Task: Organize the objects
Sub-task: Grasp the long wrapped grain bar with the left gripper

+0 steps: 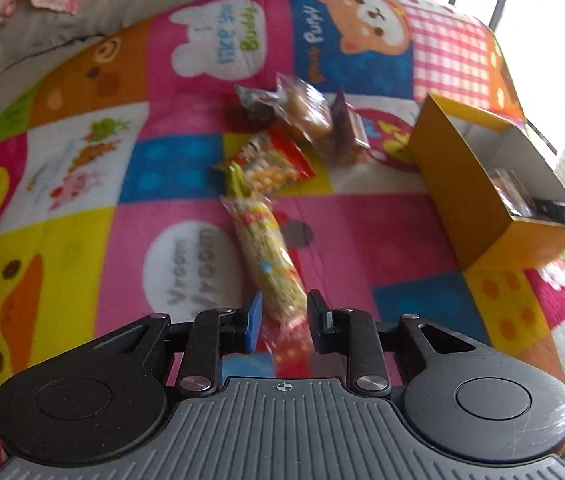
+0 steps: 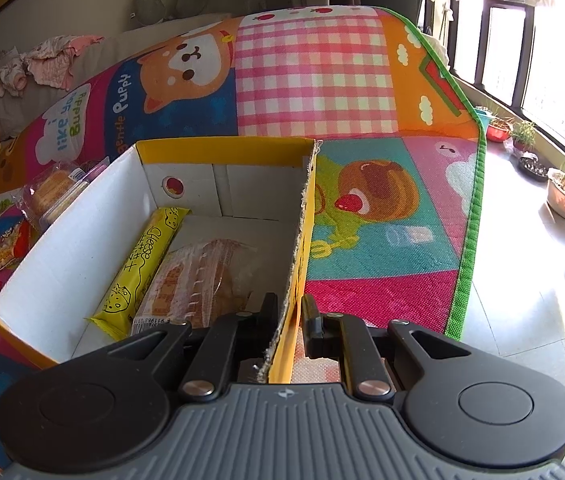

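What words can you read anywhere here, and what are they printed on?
"Cheese": yellow snack bar in the box.
"Vroom Vroom": play mat.
"I like you Buddy": mat's white bear patch.
"gentle Puppy": mat's blue dog patch.
Barcode digits on the clear pastry pack: too small.
Loose snack wrappers: blurred.

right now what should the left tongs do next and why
Probably carry the long snack pack over to the yellow box and drop it in. The left tongs look shut on its end, the right tongs pinch the box wall, and there is bare floor left of the cheese stick.
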`<action>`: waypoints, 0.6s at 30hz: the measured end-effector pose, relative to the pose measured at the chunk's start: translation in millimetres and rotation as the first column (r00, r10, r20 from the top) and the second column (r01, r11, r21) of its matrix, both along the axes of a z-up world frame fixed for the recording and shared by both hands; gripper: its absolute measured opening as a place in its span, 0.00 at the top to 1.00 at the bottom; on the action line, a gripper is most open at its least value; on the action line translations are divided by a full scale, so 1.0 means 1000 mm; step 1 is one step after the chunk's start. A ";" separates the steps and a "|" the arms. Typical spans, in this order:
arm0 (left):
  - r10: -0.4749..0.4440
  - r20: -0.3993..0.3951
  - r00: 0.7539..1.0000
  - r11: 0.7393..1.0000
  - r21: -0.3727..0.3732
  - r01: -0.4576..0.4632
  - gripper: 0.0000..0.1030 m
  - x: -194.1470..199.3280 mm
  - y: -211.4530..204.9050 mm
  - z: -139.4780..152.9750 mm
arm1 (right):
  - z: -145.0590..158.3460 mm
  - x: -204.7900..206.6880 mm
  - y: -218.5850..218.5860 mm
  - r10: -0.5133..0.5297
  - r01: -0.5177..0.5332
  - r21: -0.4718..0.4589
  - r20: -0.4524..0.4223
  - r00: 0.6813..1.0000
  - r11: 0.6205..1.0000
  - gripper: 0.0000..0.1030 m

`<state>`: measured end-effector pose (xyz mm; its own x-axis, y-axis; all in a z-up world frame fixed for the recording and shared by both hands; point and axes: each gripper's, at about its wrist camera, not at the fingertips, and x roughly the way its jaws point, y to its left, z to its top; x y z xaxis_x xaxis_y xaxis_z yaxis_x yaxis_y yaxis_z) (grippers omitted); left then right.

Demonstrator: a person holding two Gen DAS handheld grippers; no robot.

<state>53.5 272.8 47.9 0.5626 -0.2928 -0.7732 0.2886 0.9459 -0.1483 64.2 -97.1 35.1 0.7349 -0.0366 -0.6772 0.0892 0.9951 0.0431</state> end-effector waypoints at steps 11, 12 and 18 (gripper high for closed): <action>-0.218 -0.048 0.975 0.975 -0.044 0.216 0.47 -0.033 -0.042 -0.024 | 0.003 -0.001 0.004 0.000 -0.001 -0.037 -0.022 1.000 0.999 0.87; -0.208 -0.049 0.977 0.976 -0.071 0.204 0.49 -0.033 -0.037 -0.019 | 0.002 -0.001 0.003 0.001 -0.001 -0.035 -0.023 1.000 0.999 0.87; 0.181 -0.014 0.983 0.967 -0.179 -0.181 0.51 -0.013 0.014 0.011 | 0.002 -0.001 0.003 -0.002 0.001 -0.032 -0.019 1.000 1.000 0.87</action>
<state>40.1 286.6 58.7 0.6204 -0.3190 -0.7165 0.1154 0.9407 -0.3189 62.8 -93.7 37.4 0.7219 -0.0591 -0.6895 0.0910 0.9958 0.0100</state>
